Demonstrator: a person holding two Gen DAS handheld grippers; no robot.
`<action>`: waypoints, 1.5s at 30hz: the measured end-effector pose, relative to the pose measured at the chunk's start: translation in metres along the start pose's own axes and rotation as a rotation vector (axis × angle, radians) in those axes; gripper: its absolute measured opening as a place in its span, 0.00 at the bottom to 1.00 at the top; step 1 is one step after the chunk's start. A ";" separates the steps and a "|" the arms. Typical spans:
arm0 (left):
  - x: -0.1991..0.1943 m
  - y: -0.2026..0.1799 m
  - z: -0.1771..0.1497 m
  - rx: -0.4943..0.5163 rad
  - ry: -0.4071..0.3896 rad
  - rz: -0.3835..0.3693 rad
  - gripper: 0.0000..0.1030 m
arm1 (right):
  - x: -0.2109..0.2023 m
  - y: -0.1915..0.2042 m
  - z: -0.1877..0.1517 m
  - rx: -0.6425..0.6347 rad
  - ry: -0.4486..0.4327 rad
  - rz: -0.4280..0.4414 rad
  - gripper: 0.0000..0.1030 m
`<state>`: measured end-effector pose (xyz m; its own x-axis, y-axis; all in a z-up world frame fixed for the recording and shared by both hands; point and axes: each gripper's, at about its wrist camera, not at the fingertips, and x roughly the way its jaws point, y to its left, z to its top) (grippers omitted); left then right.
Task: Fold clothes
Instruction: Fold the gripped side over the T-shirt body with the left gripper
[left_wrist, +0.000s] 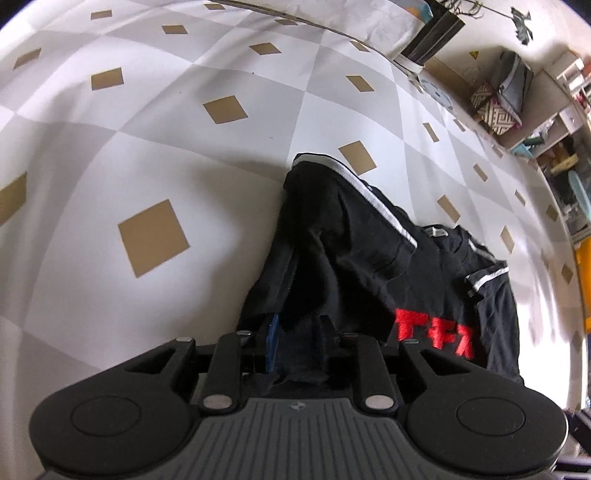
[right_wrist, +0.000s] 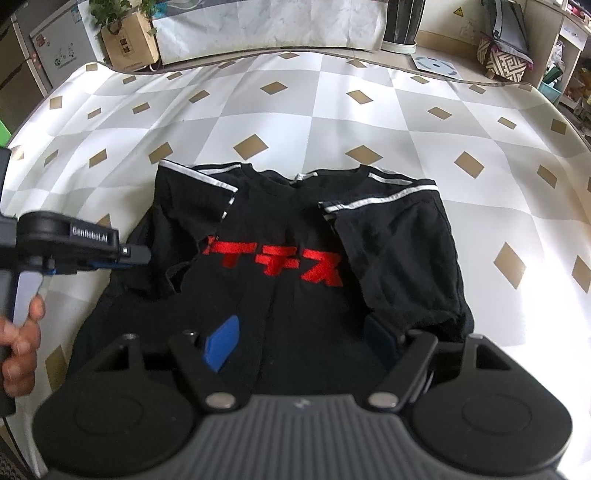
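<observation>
A black T-shirt (right_wrist: 295, 306) with red lettering and white-striped sleeves lies on the checked cloth, both sleeves folded inward. In the left wrist view the T-shirt (left_wrist: 351, 240) rises in a ridge toward my left gripper (left_wrist: 299, 332). Its blue pads stand narrowly apart with a bunch of black fabric between them, and part of the left pad's face shows bare. From the right wrist view the left gripper (right_wrist: 138, 254) reaches the shirt's left folded edge, with a hand (right_wrist: 22, 343) on its handle. My right gripper (right_wrist: 301, 341) stands wide open over the shirt's lower middle, its right finger (right_wrist: 380, 339) beside the folded right sleeve.
The checked white, grey and tan cloth (right_wrist: 332, 122) covers the whole surface. A potted plant in a box (right_wrist: 127, 40) and a dark striped bin (right_wrist: 402, 22) stand behind the far edge. A patterned basket (right_wrist: 506, 62) and shelves are at the far right.
</observation>
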<state>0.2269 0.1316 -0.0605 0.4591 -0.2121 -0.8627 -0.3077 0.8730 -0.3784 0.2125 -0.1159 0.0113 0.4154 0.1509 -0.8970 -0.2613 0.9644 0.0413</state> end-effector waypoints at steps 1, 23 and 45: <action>-0.001 0.002 0.000 -0.004 0.002 -0.005 0.20 | 0.001 0.002 0.001 -0.004 0.000 0.001 0.72; -0.006 0.028 0.004 -0.089 -0.068 0.156 0.19 | 0.011 0.015 0.003 -0.016 0.011 0.004 0.72; -0.013 0.003 0.023 -0.082 -0.051 0.080 0.29 | 0.023 -0.002 0.024 0.088 -0.076 0.107 0.72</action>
<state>0.2394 0.1476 -0.0428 0.4719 -0.1184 -0.8737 -0.4112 0.8470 -0.3369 0.2440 -0.1086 0.0010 0.4550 0.2663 -0.8497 -0.2313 0.9568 0.1760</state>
